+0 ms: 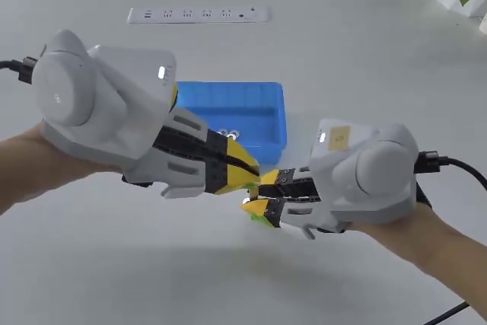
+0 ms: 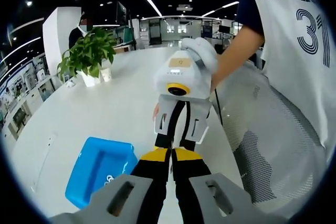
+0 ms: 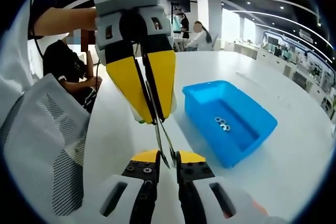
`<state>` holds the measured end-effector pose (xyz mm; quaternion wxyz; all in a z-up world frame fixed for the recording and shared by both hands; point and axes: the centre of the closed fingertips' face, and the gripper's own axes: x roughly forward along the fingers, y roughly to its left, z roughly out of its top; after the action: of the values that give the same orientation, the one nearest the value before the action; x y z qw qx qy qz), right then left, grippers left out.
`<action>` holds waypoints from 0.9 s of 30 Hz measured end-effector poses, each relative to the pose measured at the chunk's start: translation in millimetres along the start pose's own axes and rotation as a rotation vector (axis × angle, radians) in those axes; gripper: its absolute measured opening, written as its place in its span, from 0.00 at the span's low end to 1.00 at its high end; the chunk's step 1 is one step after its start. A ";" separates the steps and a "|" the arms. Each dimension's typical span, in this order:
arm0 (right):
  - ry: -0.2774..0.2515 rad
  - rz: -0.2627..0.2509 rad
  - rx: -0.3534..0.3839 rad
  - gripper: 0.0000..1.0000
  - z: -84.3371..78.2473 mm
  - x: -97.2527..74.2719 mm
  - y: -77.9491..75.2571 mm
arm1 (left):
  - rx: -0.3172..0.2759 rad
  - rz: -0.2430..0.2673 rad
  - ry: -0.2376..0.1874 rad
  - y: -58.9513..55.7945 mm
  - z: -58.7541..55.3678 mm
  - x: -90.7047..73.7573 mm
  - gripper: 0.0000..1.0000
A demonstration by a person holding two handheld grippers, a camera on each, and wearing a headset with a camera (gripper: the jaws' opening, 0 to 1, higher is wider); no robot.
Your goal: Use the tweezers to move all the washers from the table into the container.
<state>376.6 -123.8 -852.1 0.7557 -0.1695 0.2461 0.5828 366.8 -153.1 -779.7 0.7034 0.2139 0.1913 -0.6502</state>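
Observation:
Thin metal tweezers (image 3: 156,124) run between the two grippers, which meet tip to tip above the white table. My left gripper (image 1: 247,175) is shut on the tweezers' upper part with its yellow jaws. My right gripper (image 3: 168,157) is closed on their lower end. In the head view the right gripper (image 1: 255,202) reaches in from the right, just in front of the blue container (image 1: 259,104). Several washers (image 3: 223,124) lie inside that container (image 3: 247,114). I see no washers on the table itself.
A white power strip (image 1: 199,14) lies at the table's far side. A potted plant (image 2: 89,53) stands at a corner. A mesh chair (image 3: 47,129) is beside the table, and people sit farther back in the room.

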 end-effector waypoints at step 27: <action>0.021 0.015 -0.007 0.13 -0.9 12.6 -2.0 | -0.002 0.010 0.016 5.8 -10.4 0.0 0.06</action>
<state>380.8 -114.8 -860.1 0.7480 -0.1765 0.2532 0.5876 372.6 -147.1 -788.1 0.7052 0.2194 0.1965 -0.6450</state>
